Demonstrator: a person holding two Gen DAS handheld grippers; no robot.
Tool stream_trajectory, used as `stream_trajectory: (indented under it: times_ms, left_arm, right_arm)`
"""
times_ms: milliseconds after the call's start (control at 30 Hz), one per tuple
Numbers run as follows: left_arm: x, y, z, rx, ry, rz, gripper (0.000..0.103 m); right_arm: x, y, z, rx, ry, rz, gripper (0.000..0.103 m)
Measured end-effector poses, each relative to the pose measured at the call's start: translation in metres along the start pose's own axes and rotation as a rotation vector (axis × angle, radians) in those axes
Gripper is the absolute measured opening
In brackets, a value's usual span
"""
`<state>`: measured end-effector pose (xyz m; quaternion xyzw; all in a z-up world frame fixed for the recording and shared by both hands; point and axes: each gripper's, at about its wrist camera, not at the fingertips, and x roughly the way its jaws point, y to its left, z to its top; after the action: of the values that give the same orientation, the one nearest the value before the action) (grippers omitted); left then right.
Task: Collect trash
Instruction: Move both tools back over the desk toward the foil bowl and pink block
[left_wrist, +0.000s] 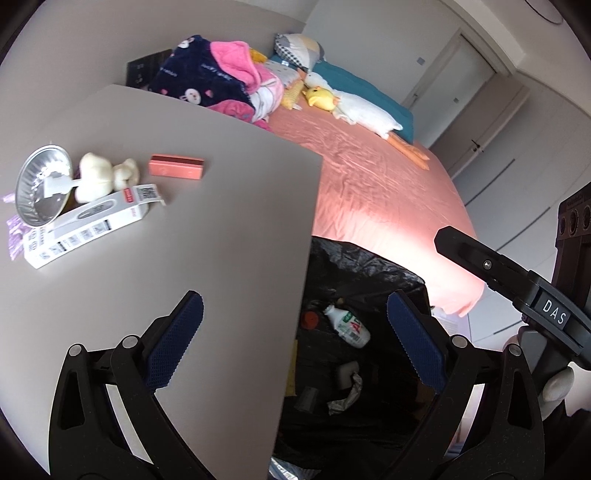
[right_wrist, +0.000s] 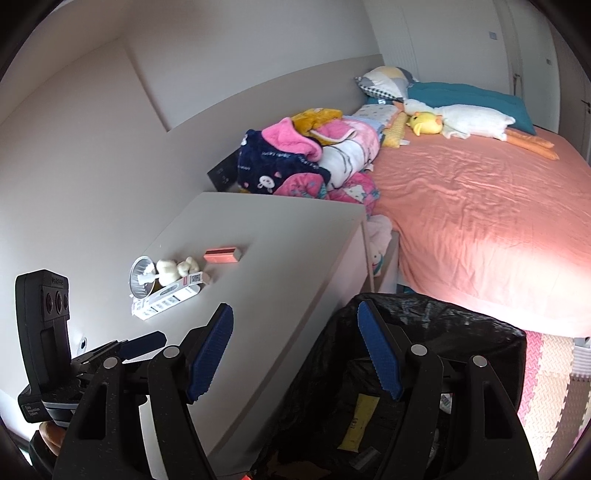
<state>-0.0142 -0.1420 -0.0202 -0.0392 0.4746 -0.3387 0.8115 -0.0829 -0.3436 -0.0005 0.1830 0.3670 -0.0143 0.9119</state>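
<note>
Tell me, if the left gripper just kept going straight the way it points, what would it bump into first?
Probably the trash bag. The open left gripper aims past the table edge into the bag's mouth, roughly toward the bottle lying inside. Its left finger overlaps the tabletop in the picture, so it might graze that; depth is unclear.

left gripper (left_wrist: 295, 328) empty, right gripper (right_wrist: 295, 347) agape

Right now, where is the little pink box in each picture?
Left wrist view: the pink box lies on the bedside table, upper left, right of the white plush toy.
Right wrist view: the pink box sits left of centre on the table, right of the toy.
Shared landmark: the black trash bag beside the table.
</note>
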Motion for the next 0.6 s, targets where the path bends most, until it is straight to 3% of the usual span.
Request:
stream_trajectory:
  times_ms: [600]
  left_arm:
    - [-0.025, 0.065, -0.003, -0.137, -0.059, 0.105, 0.096]
  right_arm:
    - [0.05, 0.049, 0.009, -0.116, 0.059, 0.096, 0.071]
